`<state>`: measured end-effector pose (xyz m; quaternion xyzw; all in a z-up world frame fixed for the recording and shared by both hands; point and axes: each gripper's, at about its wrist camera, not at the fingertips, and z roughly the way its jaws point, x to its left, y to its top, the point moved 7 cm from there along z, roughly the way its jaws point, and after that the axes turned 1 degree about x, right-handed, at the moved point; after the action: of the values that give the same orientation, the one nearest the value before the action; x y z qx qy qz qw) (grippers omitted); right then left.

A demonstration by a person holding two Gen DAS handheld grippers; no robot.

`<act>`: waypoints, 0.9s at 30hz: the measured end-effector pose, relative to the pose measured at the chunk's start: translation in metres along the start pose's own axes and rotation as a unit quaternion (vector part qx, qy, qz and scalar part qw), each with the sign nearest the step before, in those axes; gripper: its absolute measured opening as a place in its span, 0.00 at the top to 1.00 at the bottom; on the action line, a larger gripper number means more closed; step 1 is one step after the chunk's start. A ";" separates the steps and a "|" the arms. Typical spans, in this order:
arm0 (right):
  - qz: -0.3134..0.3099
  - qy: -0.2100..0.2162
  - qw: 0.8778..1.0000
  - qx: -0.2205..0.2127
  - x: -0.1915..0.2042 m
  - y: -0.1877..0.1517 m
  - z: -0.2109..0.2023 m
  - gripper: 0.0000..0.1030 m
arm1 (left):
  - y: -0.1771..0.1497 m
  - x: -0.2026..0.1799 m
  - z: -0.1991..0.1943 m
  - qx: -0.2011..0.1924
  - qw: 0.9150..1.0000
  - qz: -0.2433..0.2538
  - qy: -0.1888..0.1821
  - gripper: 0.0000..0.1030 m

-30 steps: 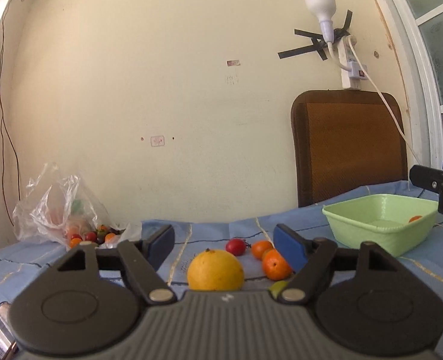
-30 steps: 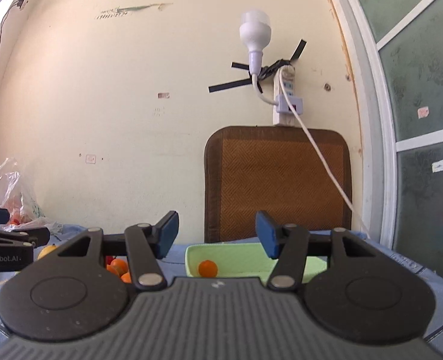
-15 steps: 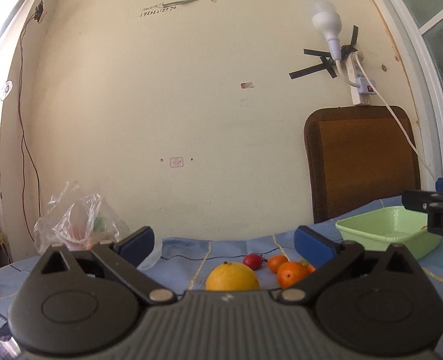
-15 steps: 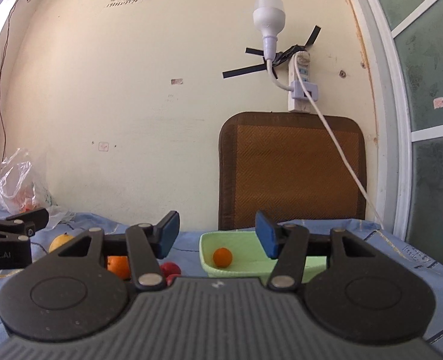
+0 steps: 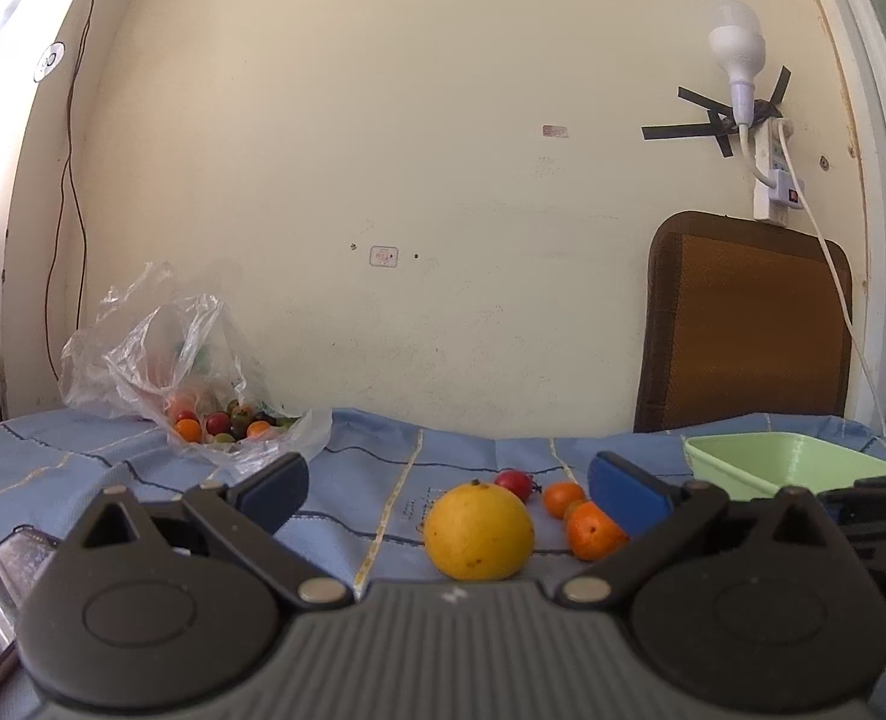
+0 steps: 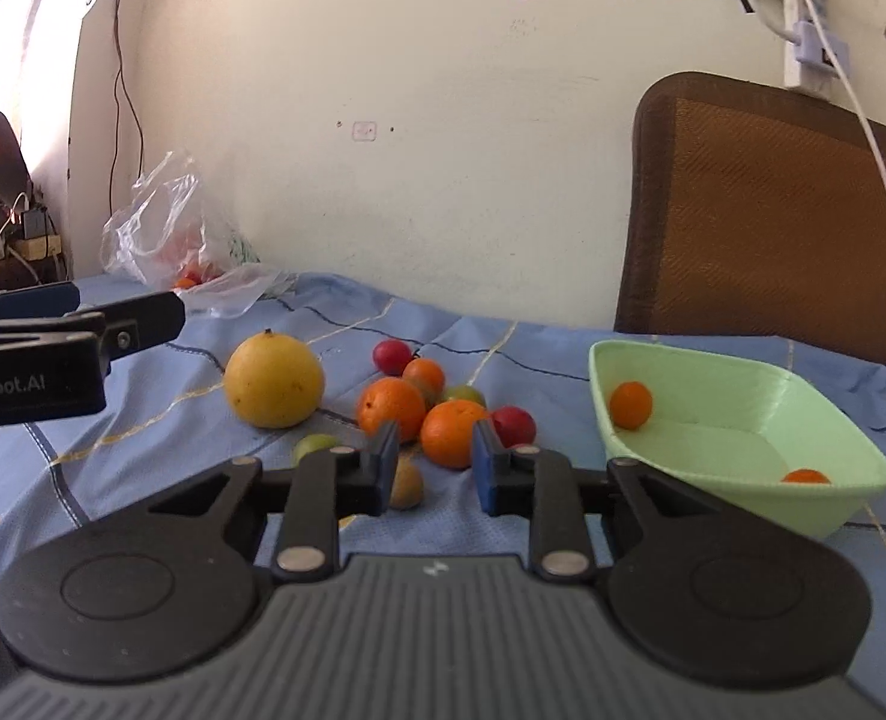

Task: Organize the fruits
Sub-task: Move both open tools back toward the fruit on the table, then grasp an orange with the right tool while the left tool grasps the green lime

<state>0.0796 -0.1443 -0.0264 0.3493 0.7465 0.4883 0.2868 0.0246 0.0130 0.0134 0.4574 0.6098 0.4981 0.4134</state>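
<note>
the left gripper (image 5: 449,492) gapes wide before a round, dimpled yellow citrus (image 5: 479,531) on wrinkled blue cloth (image 5: 353,468); the right gripper (image 6: 434,459) is clenched, empty, beside a glossy green plastic tub (image 6: 737,414).

— How's my left gripper (image 5: 449,489) sitting?

— Jaws spread as wide as I've seen them, pointing nearly level, nothing pressed between the pads.

— And my right gripper (image 6: 435,459)?

— Tipped slightly downward, its jaws drawn in to a narrow gap, gripping nothing. My left one shows at its left edge, side-on.
</note>
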 end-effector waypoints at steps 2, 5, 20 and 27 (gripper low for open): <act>-0.009 -0.009 1.000 0.007 -0.001 0.003 0.008 0.72 | 0.000 -0.004 -0.002 -0.007 1.000 0.010 -0.007 0.00; -0.011 -0.006 1.000 0.014 -0.006 0.012 0.020 0.72 | 0.001 -0.009 -0.006 -0.016 1.000 0.022 -0.014 0.00; -0.110 0.055 0.989 0.082 0.022 0.020 0.081 0.69 | 0.002 -0.007 -0.006 -0.014 1.000 0.011 -0.020 0.00; -0.113 0.067 0.987 0.095 0.023 0.017 0.087 0.61 | 0.002 -0.007 -0.007 -0.016 1.000 0.008 -0.020 0.00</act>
<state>0.1370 -0.0754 -0.0434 0.2549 0.8418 0.4015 0.2554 0.0201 0.0054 0.0168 0.4652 0.5895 0.5023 0.4287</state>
